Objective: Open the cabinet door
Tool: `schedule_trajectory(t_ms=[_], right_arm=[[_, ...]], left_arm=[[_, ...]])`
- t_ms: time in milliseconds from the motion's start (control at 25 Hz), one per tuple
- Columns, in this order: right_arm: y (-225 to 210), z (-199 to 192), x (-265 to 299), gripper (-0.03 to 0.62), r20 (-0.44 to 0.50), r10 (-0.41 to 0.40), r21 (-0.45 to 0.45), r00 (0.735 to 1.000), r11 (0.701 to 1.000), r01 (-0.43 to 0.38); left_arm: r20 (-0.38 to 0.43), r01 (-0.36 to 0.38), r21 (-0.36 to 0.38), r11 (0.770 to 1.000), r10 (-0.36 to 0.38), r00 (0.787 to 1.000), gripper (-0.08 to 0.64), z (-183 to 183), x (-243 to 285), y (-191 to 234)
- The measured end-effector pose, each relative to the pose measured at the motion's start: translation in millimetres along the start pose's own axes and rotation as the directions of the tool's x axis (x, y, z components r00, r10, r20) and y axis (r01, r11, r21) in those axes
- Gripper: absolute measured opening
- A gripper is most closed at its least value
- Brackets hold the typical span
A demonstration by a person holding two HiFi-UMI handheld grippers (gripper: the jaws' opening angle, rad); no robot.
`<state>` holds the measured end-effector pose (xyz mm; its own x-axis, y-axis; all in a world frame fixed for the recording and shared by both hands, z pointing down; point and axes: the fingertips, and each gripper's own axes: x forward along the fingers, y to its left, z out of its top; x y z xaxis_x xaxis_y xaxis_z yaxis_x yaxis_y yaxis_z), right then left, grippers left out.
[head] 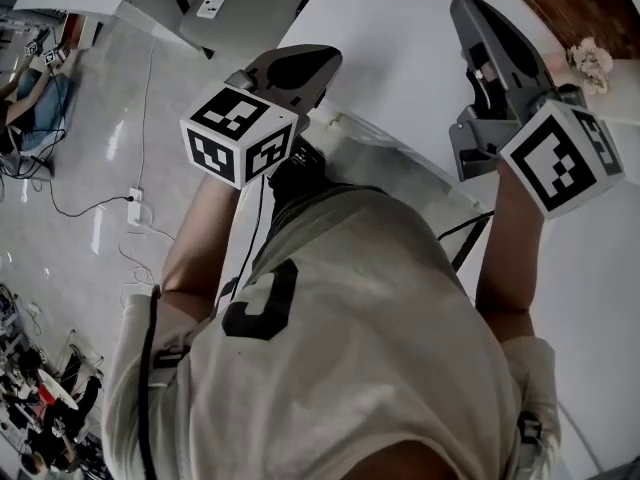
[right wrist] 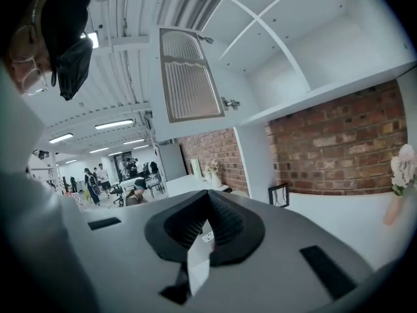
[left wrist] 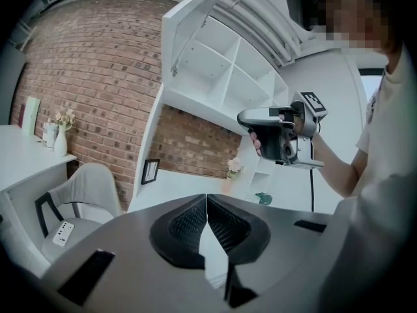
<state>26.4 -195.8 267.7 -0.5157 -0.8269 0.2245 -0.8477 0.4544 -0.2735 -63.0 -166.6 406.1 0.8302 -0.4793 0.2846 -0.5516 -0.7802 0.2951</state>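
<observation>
- Head view: the left gripper (head: pixel 325 60) and the right gripper (head: pixel 468 10) are held out over a white desk (head: pixel 400 58), well apart. A grey chair (head: pixel 245 18) at the top holds a white power strip (head: pixel 214 0). Cables (head: pixel 90 208) lie on the shiny floor (head: pixel 90 138) at the left.
- Left gripper view: its jaws are pressed together with nothing between them. The cabinet (left wrist: pixel 228 77) is at the top middle, and its cabinet door (left wrist: pixel 186 31) is swung up and open. A vase (left wrist: pixel 60 141) of flowers stands at the left by the brick wall (left wrist: pixel 98 77).
- Right gripper view: its jaws are together and hold nothing. The cabinet door hangs open at the upper left of the white shelves. People (right wrist: pixel 98 178) are far back in the room.
</observation>
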Motion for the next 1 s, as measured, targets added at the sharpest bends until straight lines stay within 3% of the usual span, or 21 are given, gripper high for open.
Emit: schedule_trajectory(t_ms=[240, 440, 680, 1000], right_arm=[[-8, -12, -36, 0.026, 0.012, -0.011, 0.048, 1.0, 0.999, 0.011], [-6, -16, -52, 0.026, 0.031, 0.066, 0.079, 0.997, 0.995, -0.068], [-9, -26, -116, 0.026, 0.06, 0.064, 0.109, 0.996, 0.992, -0.071], [-24, -45, -122, 0.026, 0.058, 0.059, 0.137, 0.997, 0.988, -0.067]], left_arm=[[0.008, 0.008, 0.009, 1.0, -0.008, 1.0, 0.018, -4, 2, -29], [0.016, 0.001, 0.026, 1.0, -0.001, 1.0, 0.018, 0, 9, -43], [0.03, 0.02, 0.081, 0.997, -0.022, 0.999, 0.018, 7, 8, -102], [0.032, 0.039, 0.098, 0.994, -0.042, 0.999, 0.018, 8, 21, -107]])
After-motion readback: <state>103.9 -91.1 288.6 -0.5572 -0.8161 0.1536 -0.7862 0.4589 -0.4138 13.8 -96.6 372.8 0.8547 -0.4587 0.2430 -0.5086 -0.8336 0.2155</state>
